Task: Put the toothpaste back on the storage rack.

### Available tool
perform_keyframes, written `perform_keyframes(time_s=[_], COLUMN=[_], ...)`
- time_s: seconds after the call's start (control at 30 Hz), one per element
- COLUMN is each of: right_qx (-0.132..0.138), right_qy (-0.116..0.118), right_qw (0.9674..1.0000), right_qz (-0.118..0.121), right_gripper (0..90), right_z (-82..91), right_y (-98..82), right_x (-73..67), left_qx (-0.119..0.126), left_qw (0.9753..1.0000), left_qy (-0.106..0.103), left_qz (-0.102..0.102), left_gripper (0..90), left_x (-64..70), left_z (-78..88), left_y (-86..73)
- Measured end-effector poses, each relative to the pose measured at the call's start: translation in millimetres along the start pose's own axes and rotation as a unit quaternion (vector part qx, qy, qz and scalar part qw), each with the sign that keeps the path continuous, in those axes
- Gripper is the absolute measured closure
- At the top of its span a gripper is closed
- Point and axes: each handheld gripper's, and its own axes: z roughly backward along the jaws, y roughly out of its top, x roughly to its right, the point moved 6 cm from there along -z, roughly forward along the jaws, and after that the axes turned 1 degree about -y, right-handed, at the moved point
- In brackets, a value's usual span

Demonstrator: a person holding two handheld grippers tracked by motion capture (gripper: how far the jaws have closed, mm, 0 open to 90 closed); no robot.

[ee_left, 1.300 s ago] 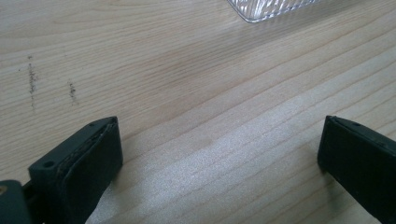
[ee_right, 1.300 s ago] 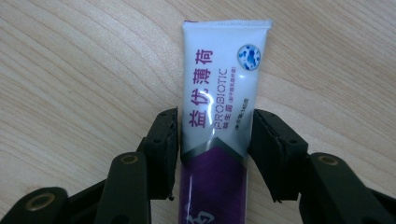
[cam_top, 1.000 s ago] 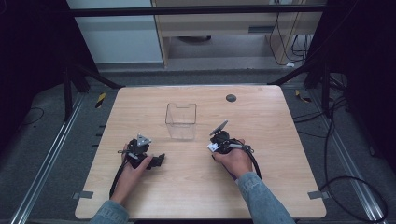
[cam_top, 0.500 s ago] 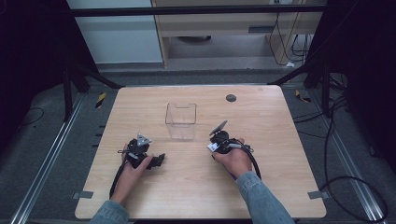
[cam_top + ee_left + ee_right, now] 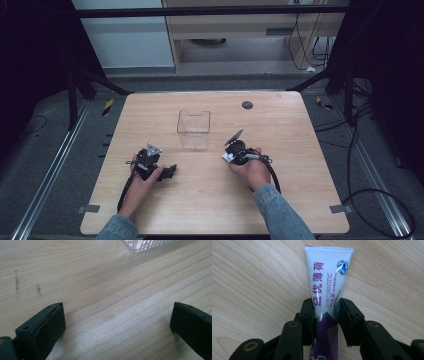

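One wooden table (image 5: 300, 200), clear box (image 5: 193, 129) near its middle, toward the far edge. Right gripper (image 5: 325, 306) sits right of the box toward the near edge, jaws just been closing, now pinching a white-and-purple tube (image 5: 327, 282); tube sticks out ahead between the pads, crimped end away. Left gripper (image 5: 117, 317) left of the box, low over bare wood, jaws wide apart, holding nothing.

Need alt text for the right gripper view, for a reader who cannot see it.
The right hand-held gripper grips a white and purple tube printed PROBIOTIC, one black jaw on each side, crimped end pointing away. Under it lies the pale wooden table.
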Motion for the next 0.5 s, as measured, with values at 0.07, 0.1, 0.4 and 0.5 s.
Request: perform_keyframes(time_s=[0.07,0.1,0.4,0.5], right_qx=[0.001,0.001,0.020,0.031], right_qy=[0.000,-0.001,0.005,0.014], right_qw=[1.0000,1.0000,0.9997,0.9992], right_qz=[-0.005,-0.002,-0.010,-0.019], right_gripper=[69.0,70.6,78.0,78.6], right_z=[1.0,2.1,8.6,13.0], right_y=[0.2,0.2,-2.2,-3.0], right_x=[-0.3,-0.4,2.8,5.2], left_qx=[0.000,0.000,-0.001,-0.001], left_qw=[1.0000,1.0000,1.0000,1.0000], left_qy=[0.000,0.000,0.000,0.000], left_qz=[0.000,0.000,-0.001,-0.001], left_gripper=[0.0,0.0,0.0,0.0], left_x=[0.0,0.0,-0.2,-0.2], left_z=[0.0,0.0,-0.1,-0.1], left_y=[0.0,0.0,0.1,0.2])
